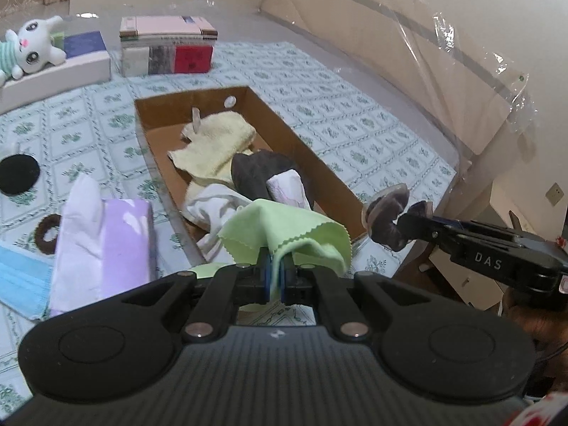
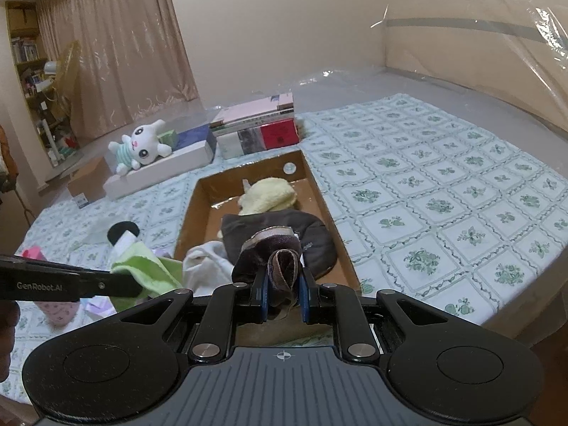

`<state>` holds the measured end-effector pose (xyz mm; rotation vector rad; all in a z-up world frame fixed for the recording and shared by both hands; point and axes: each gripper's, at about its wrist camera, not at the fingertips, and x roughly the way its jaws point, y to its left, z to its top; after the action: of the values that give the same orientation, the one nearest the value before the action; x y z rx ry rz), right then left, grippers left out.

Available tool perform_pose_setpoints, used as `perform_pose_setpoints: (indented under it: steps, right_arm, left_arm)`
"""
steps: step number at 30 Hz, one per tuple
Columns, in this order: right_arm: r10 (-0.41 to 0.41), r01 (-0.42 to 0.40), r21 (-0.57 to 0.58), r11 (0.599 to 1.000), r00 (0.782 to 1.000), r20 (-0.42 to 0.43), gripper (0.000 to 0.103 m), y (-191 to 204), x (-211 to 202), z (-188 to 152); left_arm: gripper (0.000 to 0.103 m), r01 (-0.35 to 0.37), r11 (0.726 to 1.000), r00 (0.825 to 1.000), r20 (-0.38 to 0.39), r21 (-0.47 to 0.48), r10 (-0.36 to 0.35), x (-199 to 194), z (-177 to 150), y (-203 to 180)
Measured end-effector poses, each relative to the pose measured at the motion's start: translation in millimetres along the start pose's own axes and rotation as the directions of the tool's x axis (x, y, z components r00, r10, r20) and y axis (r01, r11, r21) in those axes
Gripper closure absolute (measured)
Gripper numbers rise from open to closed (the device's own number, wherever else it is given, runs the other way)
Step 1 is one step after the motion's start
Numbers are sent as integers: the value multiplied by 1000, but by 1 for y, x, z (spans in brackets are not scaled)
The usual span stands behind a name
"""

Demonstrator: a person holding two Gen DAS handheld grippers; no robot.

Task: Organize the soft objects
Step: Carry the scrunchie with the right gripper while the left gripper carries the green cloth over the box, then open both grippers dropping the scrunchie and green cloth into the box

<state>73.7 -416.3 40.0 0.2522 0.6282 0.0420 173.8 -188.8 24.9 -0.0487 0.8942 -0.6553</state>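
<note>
Several soft items already in cardboard box (image 1: 332,174). Your left gripper (image 1: 276,266) clamps green cloth (image 1: 284,227); right gripper (image 2: 283,293) pinches brown scrunchie (image 2: 282,266), both near box. Mask (image 1: 21,280), hair tie (image 1: 48,232) remain outside.

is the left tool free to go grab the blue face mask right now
Probably not yet: the left tool is shut on the green cloth. The blue face mask lies uncovered on the bedspread, so nothing else blocks it.
</note>
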Motion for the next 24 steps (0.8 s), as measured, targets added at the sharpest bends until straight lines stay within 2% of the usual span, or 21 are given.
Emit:
perform_pose_setpoints:
  steps: [10, 15, 17, 24]
  right_arm:
    - [10, -14, -66, 998, 998, -58, 86, -1, 49, 4]
    - [-11, -8, -170, 985, 994, -108, 86, 8, 75, -1]
    - [-26, -3, -220, 975, 991, -128, 86, 10, 85, -3]
    - [-62, 8, -289, 957, 982, -179, 86, 6, 110, -10]
  left_arm:
    - [99, -50, 999, 997, -55, -13, 49, 54, 8, 10]
    - [99, -60, 998, 995, -82, 30, 63, 79, 8, 9]
    - [99, -54, 997, 994, -94, 46, 58, 88, 8, 9]
    - [96, -8, 999, 995, -96, 47, 13, 100, 4, 10]
